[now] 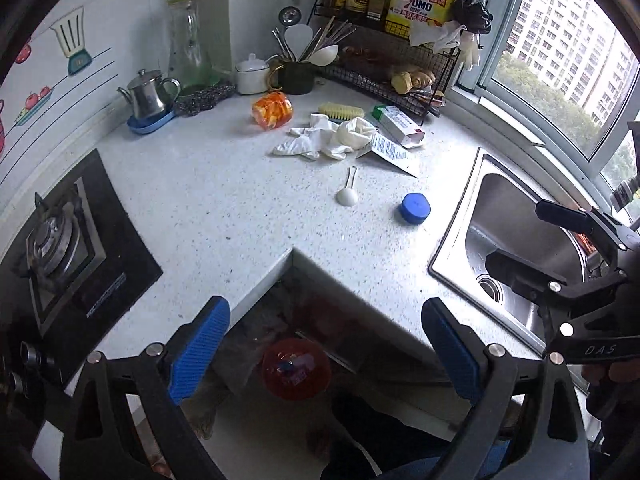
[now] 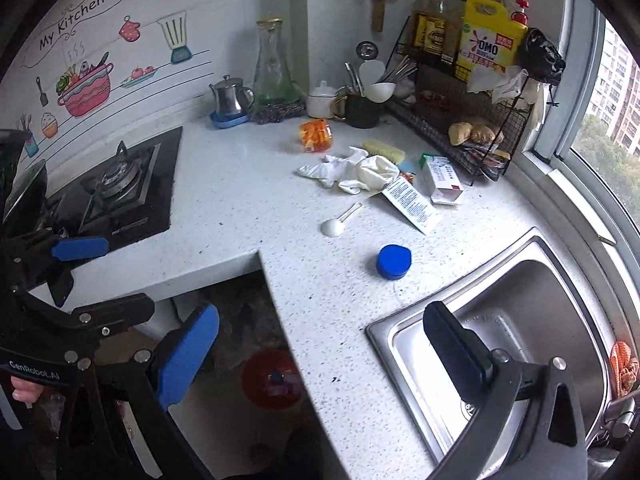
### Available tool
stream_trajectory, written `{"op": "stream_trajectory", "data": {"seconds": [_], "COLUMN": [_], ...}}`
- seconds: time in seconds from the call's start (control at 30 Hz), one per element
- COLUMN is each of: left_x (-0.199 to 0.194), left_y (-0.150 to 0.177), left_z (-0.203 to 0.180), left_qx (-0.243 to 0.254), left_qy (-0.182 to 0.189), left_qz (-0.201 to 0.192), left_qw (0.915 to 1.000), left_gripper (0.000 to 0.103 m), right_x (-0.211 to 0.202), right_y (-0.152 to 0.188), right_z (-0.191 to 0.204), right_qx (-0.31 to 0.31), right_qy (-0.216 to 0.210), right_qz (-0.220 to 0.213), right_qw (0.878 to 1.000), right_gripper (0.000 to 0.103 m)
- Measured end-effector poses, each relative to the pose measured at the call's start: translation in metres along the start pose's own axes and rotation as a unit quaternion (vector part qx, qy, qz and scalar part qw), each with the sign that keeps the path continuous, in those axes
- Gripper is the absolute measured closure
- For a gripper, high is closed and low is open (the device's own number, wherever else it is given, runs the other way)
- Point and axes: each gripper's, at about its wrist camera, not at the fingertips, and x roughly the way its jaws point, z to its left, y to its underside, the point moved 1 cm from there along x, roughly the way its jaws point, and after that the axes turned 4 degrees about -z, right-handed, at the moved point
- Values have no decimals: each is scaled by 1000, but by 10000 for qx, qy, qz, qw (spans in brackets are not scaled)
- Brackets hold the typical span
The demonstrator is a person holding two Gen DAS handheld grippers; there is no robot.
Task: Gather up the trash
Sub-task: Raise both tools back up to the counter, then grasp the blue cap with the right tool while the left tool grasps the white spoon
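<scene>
The trash is lying scattered on the speckled surface (image 1: 224, 200), and nothing is being carried yet, so the collecting step appears to be just opening. Taking the sink (image 2: 540, 280) as the landmark: the blue cap (image 2: 394, 261) is sitting nearest it, just off its far left corner; the white plastic spoon (image 2: 339, 221) is lying a little beyond the cap; the printed leaflet (image 2: 412, 204) and the opened small carton (image 2: 442, 180) are lying behind the sink's far edge; the crumpled white gloves (image 2: 352, 172) are bunched farther back, with the orange wrapper (image 2: 316, 136) beyond them toward the wall.

A red bin (image 2: 272, 378) is waiting on the floor below the surface's inner corner, to the sink's left, with some scraps already in it.

The left hand-held gripper (image 1: 324, 350) is hovering over that corner with its jaws spread wide and empty. The right hand-held gripper (image 2: 320, 350) is hanging over the sink's near rim, likewise spread wide and empty.

The next move probably calls for reaching the right one forward to the blue cap, straddling it, closing firmly, then carrying it to the bin.
</scene>
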Motion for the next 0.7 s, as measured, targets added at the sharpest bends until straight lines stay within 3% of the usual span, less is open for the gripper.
{"op": "stream_trajectory", "data": {"seconds": [0.13,0.37,0.7], "left_x": [29,90,161], "left_y": [-29,-72,-86], "left_z": [-5,2,4], "left_qx": [122,-104,-208], "left_qy": [-19,36,60], "left_qz": [132,458,1078], "left_qw": [9998,9989,9939], "left_gripper": [7,7,7], "right_x": [20,77,157], "right_y": [-14,-34,-21], "right_z": [-24,-61,-82], "right_qx": [188,217,67], "right_qy": [64,114,-112], "right_qz": [94,529,1479], "right_qw": [9998,9983,9889], "right_gripper": [1,1,1]}}
